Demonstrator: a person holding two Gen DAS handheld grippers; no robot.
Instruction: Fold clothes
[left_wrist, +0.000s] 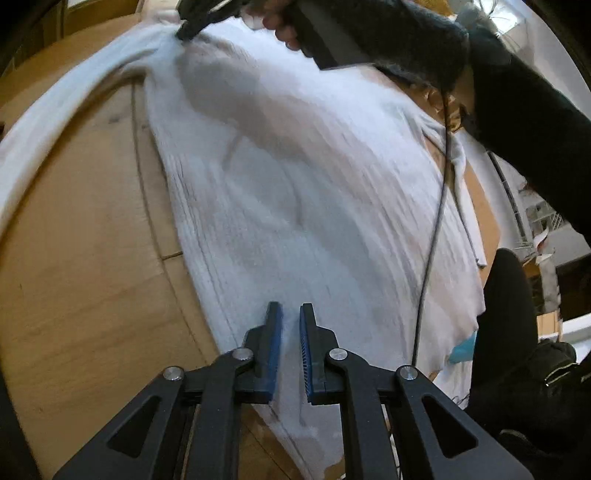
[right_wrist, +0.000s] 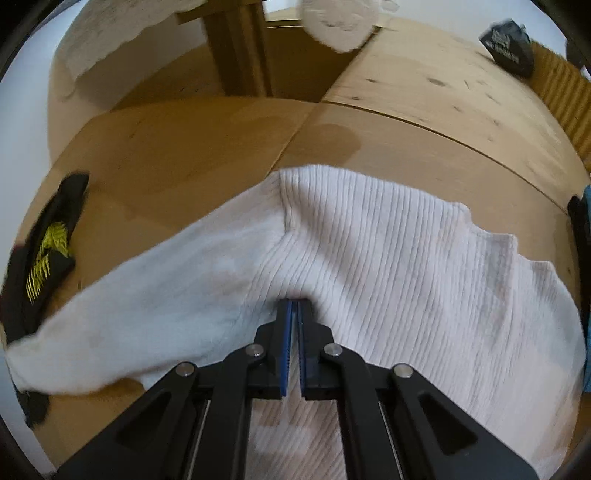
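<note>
The right gripper (right_wrist: 294, 314) is clamped on the white sweater (right_wrist: 369, 251), its sleeve (right_wrist: 129, 314) trailing left. The left gripper (left_wrist: 291, 321) has its jaws apart over the hem.

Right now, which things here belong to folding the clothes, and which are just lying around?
In the job:
white sweater
right gripper, shut on the sweater
left gripper, jaws slightly apart around sweater fabric

Lying about:
black garment with yellow print
dark bag
white cloth

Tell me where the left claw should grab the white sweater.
Grip the ribbed side edge just left of the left claw, coming in from the bare table. That edge lies flat and exposed there, while the right claw already pinches the sweater.
</note>
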